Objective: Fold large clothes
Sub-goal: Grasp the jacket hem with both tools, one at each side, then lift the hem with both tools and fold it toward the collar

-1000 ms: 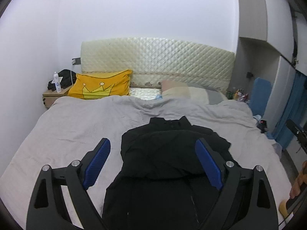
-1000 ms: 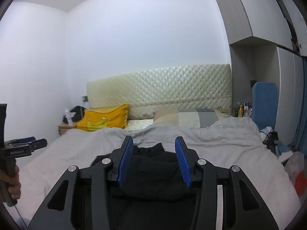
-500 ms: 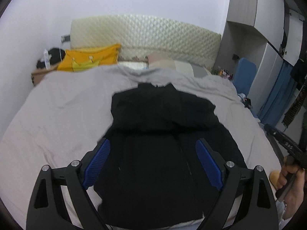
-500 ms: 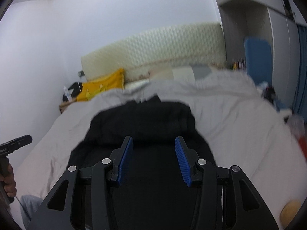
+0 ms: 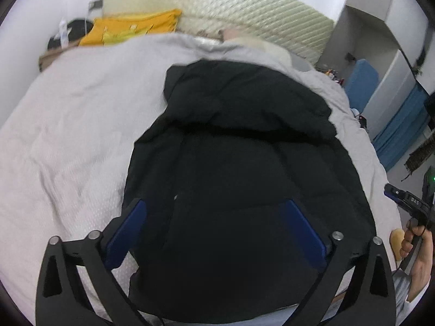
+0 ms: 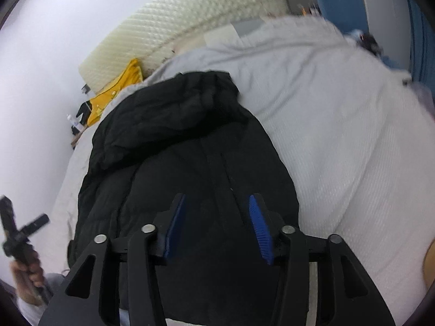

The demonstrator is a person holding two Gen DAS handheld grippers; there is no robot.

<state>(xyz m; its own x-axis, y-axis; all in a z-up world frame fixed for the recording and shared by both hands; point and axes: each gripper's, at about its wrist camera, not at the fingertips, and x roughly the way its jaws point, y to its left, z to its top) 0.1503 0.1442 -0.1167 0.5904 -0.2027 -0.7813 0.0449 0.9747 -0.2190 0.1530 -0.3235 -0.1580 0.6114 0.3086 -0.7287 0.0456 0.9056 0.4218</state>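
Black jacket (image 5: 239, 179) beneath spread fingers (image 5: 127, 233)

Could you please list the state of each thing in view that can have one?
Jacket: lying flat on the bed, top part folded down over the body, ungripped.
Left gripper: open wide, empty, over the jacket.
Right gripper: open, empty, over the jacket.
Duvet: spread over the bed, wrinkled.
Yellow pillow: propped at the headboard.

Both grippers have tipped down and pushed in over the bed: the puffy black hooded jacket (image 5: 239, 168) now fills each wrist view. The wide-spread left gripper (image 5: 217, 233) hangs above its lower half, the narrower-set right gripper (image 6: 217, 225) above its zip.
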